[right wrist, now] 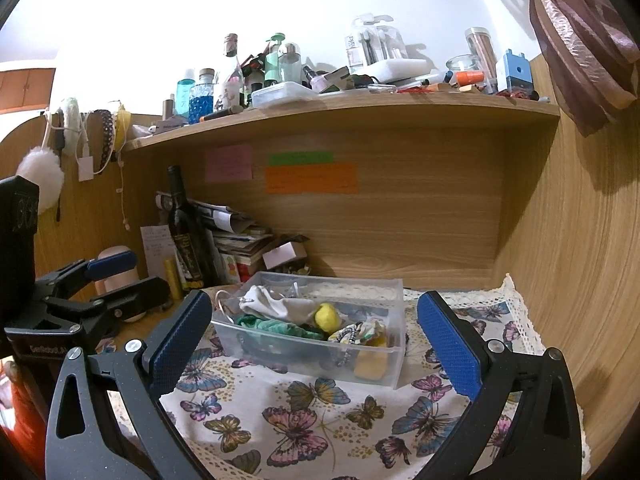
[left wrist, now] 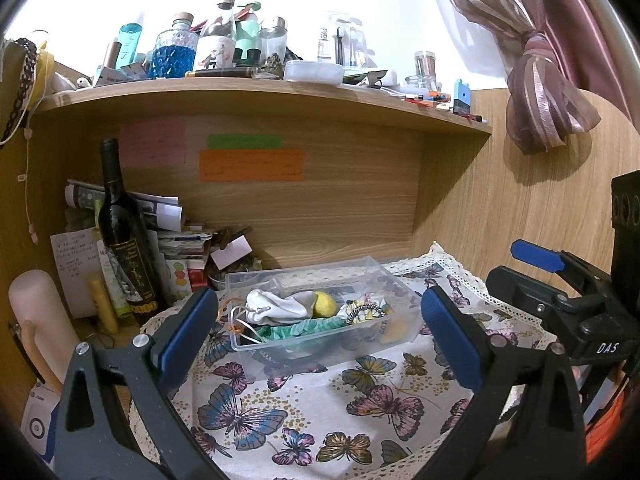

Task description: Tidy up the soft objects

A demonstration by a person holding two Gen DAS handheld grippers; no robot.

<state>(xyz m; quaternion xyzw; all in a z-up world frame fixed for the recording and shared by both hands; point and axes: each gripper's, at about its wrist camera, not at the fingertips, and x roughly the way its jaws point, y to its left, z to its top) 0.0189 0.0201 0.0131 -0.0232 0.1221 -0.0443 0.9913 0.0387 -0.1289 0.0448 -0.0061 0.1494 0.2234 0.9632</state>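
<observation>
A clear plastic box [left wrist: 362, 266] [right wrist: 394, 364] stands on a butterfly-print cloth [left wrist: 320, 412] [right wrist: 320, 420]. Inside lie a white drawstring pouch [left wrist: 276, 306] [right wrist: 276, 305], a yellow soft ball [left wrist: 325, 304] [right wrist: 327, 316], a green crinkled cloth [left wrist: 304, 326] [right wrist: 276, 326], a patterned scrunchie [left wrist: 366, 309] [right wrist: 362, 334] and a yellow sponge [right wrist: 370, 366]. My left gripper [left wrist: 320, 328] is open and empty, just in front of the box. My right gripper [right wrist: 316, 332] is open and empty, also before the box. The right gripper shows in the left wrist view [left wrist: 540, 276], and the left gripper in the right wrist view [right wrist: 112, 280].
A dark wine bottle [left wrist: 124, 232] [right wrist: 188, 236] stands at the back left beside stacked papers and boxes [left wrist: 176, 236]. A wooden shelf [left wrist: 280, 96] [right wrist: 340, 112] crowded with bottles hangs overhead. A wooden wall [right wrist: 580, 260] closes the right side. A pink curtain [left wrist: 540, 80] hangs top right.
</observation>
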